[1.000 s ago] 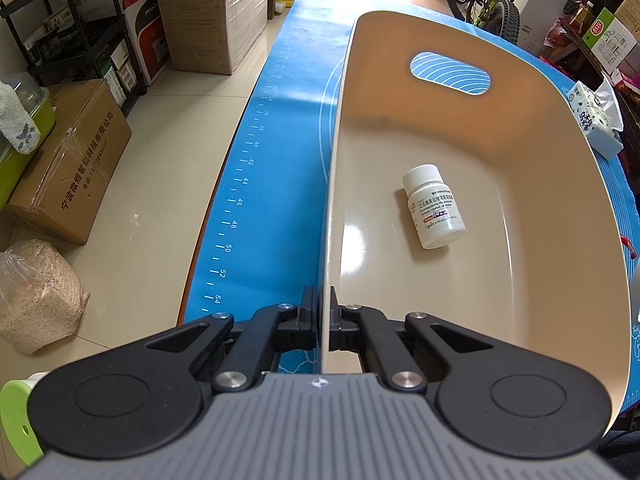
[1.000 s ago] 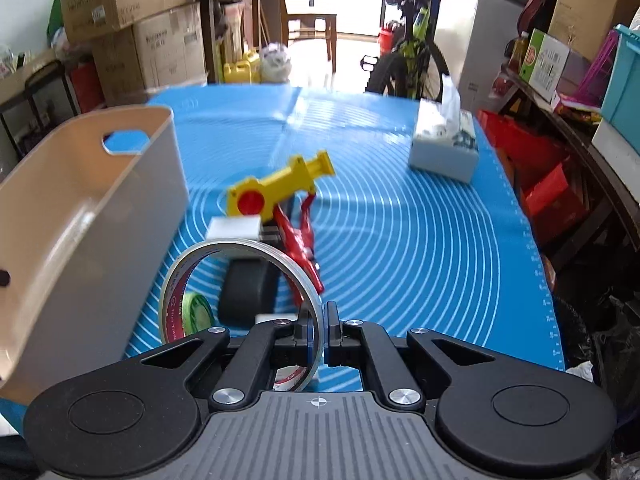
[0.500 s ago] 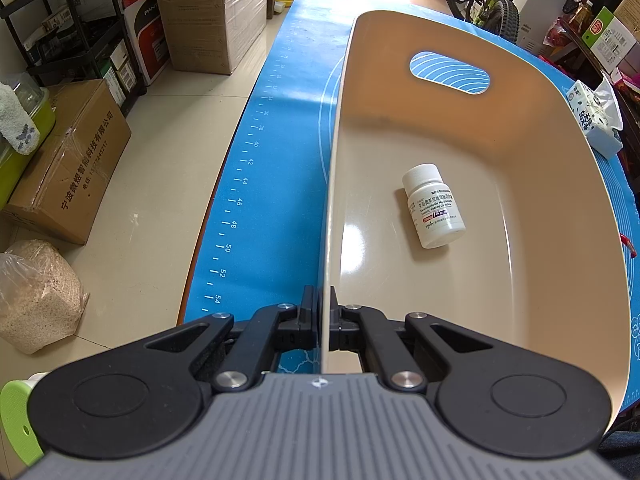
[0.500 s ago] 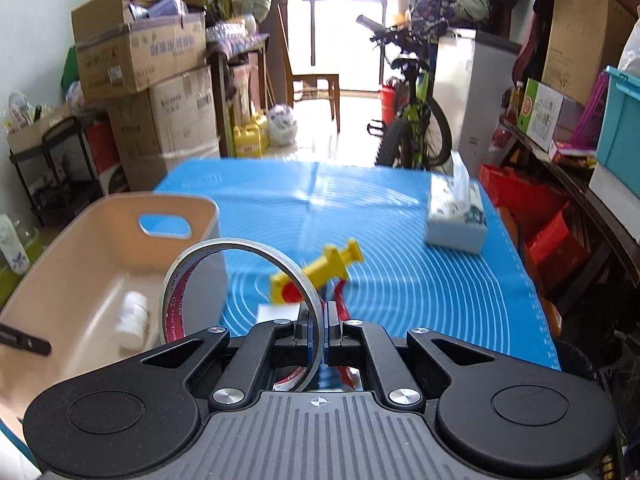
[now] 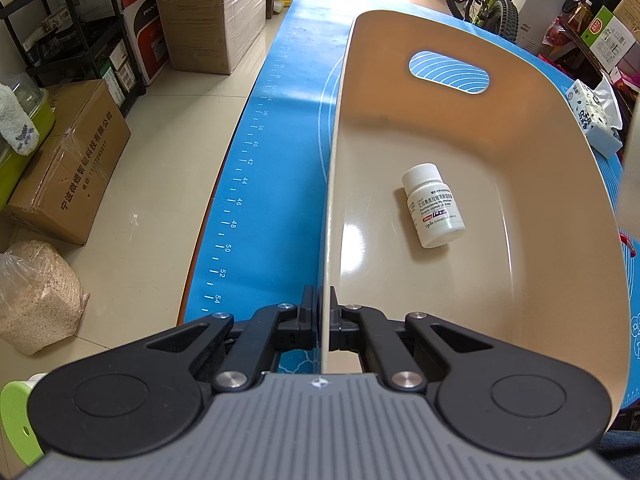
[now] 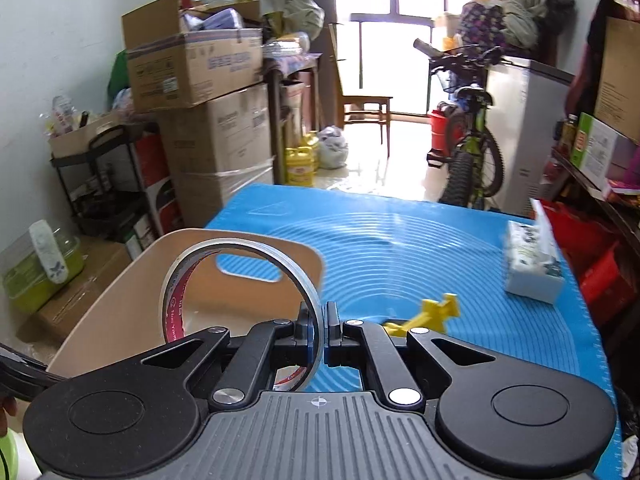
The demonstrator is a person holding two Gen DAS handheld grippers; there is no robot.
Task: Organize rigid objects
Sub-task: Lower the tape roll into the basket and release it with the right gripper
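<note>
A blue mat (image 5: 280,184) with printed ruler marks and white rings covers the table, and a tissue box (image 6: 532,264) sits near its right edge. On the tiled floor to the left stand stacked cardboard boxes (image 6: 208,120), a black shelf rack (image 5: 76,36), a carton with Chinese print (image 5: 68,160) and a clear bag of pale grain (image 5: 36,292). Farther back, yellow jugs (image 6: 300,160), a wooden chair (image 6: 366,114) and a green bicycle (image 6: 472,140) stand near the bright window.

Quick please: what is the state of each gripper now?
Left gripper: closed on the bin wall.
Right gripper: closed, holding the tape roll.
</note>
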